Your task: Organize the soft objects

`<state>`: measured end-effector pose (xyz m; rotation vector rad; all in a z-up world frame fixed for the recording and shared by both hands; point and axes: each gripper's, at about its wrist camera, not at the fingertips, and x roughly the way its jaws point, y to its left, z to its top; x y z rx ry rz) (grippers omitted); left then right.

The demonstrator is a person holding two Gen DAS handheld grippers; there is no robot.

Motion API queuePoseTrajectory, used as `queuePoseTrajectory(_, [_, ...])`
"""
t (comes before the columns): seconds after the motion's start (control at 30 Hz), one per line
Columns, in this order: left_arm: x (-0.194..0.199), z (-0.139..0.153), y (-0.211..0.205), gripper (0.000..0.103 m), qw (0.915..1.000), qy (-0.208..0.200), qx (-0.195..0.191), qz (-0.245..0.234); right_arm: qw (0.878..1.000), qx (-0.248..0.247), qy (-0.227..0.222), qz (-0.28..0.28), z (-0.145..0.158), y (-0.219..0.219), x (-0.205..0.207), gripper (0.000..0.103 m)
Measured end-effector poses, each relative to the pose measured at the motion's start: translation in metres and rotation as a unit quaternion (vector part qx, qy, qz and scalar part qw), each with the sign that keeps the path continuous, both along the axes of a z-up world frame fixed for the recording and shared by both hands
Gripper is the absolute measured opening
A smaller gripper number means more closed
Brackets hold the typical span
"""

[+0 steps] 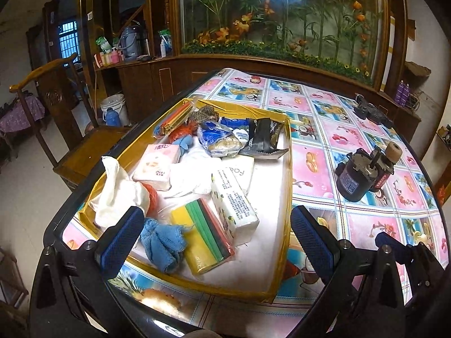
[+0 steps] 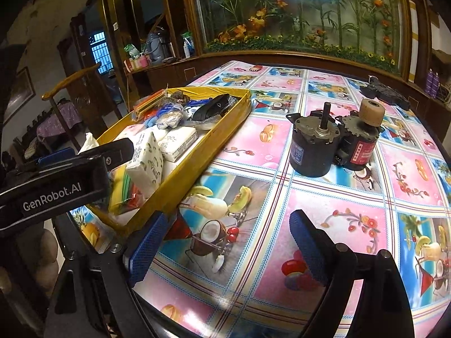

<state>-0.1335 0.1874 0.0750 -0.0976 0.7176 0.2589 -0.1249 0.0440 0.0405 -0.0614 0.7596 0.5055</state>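
Observation:
A shallow yellow tray on the table holds soft things: a blue cloth, a white cloth, a pink tissue pack, a white tissue pack, a pack of coloured sponges, a bagged blue-white item and a black pouch. My left gripper is open and empty above the tray's near end. My right gripper is open and empty above bare tablecloth, right of the tray. The left gripper's body shows in the right wrist view.
Two dark electric motors stand on the fruit-patterned tablecloth right of the tray; they also show in the left wrist view. A black object lies at the far right. A wooden chair stands left of the table.

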Motion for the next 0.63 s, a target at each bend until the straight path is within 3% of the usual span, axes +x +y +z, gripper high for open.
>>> queuePoseTrajectory(0.4, [-0.0036, 0.0030, -0.0016, 0.103, 0.9999, -0.014, 0.002, -0.008, 1.000, -0.020, -0.009, 0.016, -0.0005, 0.0058, -0.0073, 0.090])
queuePoseTrajectory(0.63, [-0.0034, 0.0016, -0.0023, 0.103, 0.9999, -0.002, -0.006, -0.014, 1.000, -0.014, -0.006, 0.011, 0.0014, 0.0004, -0.0059, 0.090])
